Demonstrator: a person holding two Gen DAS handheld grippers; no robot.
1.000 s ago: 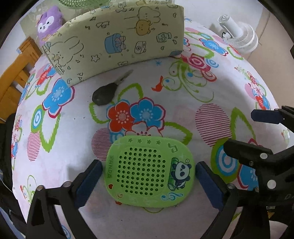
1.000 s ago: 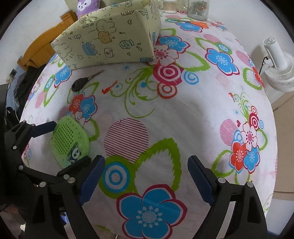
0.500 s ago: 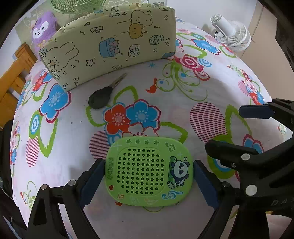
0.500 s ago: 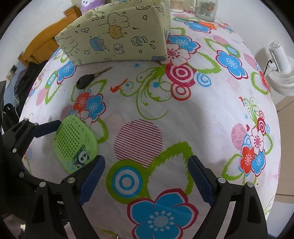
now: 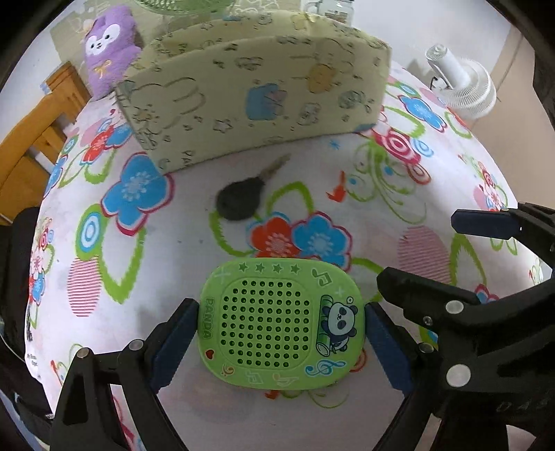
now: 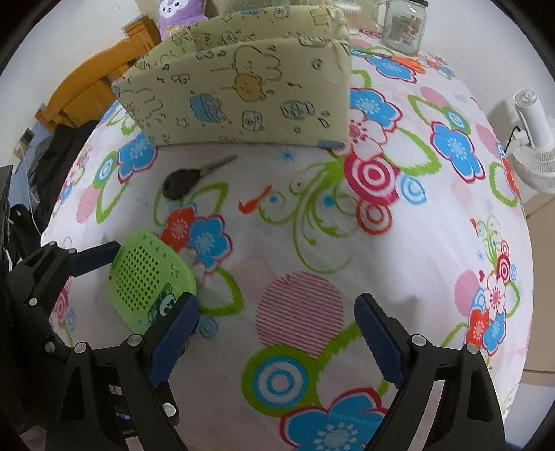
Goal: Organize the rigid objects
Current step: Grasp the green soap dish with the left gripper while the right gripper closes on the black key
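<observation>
Nearest me, the left hand-held gripper (image 5: 281, 333) has just closed in from a wide straddle, and its blue pads now pinch the sides of the green panda box (image 5: 281, 321), which seems to be lifting off the flowered worktop (image 5: 364, 413), so I'd judge the pick is made. At its 3 o'clock the right hand-held gripper (image 6: 277, 333) hangs spread over bare cloth, holding nothing. Farther off, at 12 o'clock, lie the black key (image 5: 244, 197) and then the yellow storage box (image 5: 256, 100), probably where the box goes.

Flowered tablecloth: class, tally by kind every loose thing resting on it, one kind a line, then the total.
Green panda case: 1
Black-headed key: 1
Cartoon-print storage box: 1
Glass jar: 1
Total: 4
</observation>
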